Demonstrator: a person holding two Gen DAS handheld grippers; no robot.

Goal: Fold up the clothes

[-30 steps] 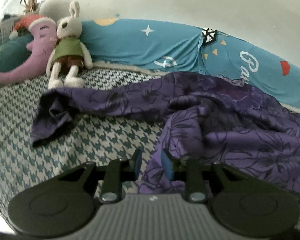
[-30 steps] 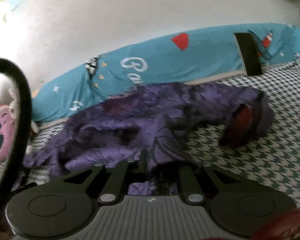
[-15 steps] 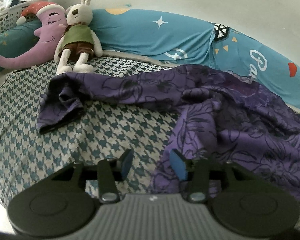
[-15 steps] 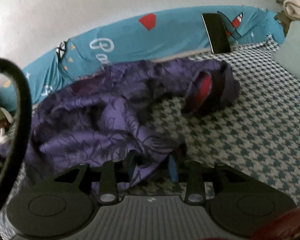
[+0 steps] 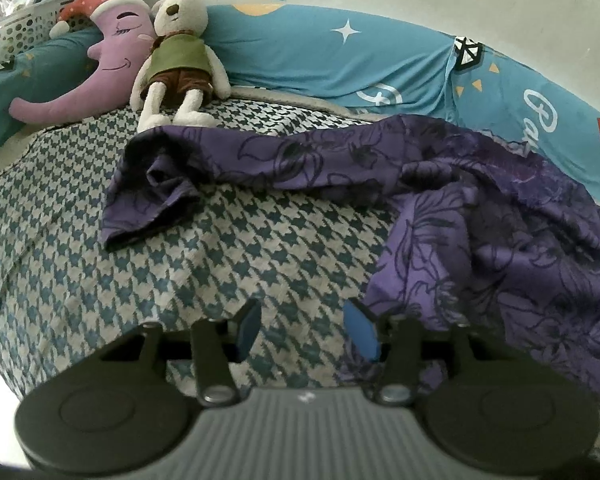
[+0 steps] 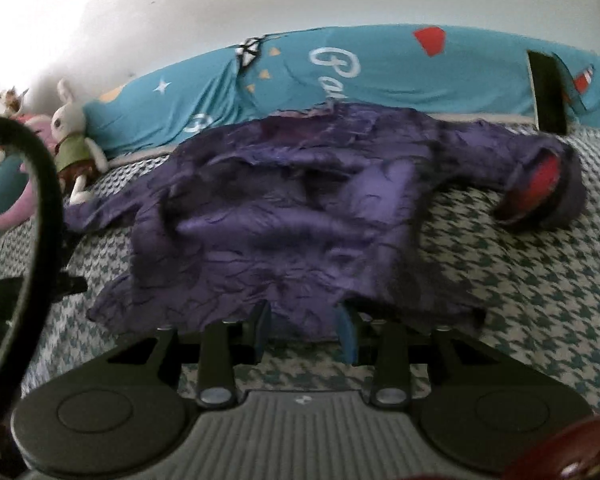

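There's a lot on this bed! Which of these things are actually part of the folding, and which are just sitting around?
Part of the folding:
- purple floral garment, spread crumpled on the checked bedspread
- left gripper, open
- right gripper, open at the garment's near edge

Just lying about:
- rabbit plush
- pink moon plush
- long blue pillow
- white basket

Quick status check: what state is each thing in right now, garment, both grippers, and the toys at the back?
Purple garment: unfolded, rumpled, spread flat on the bed, sleeves out to both sides.
Left gripper: open, empty, over bare bedspread beside the garment's hem.
Right gripper: open, empty, at the garment's near hem.
Rabbit toy: propped against the blue bolster.
Moon plush: lying beside the rabbit.
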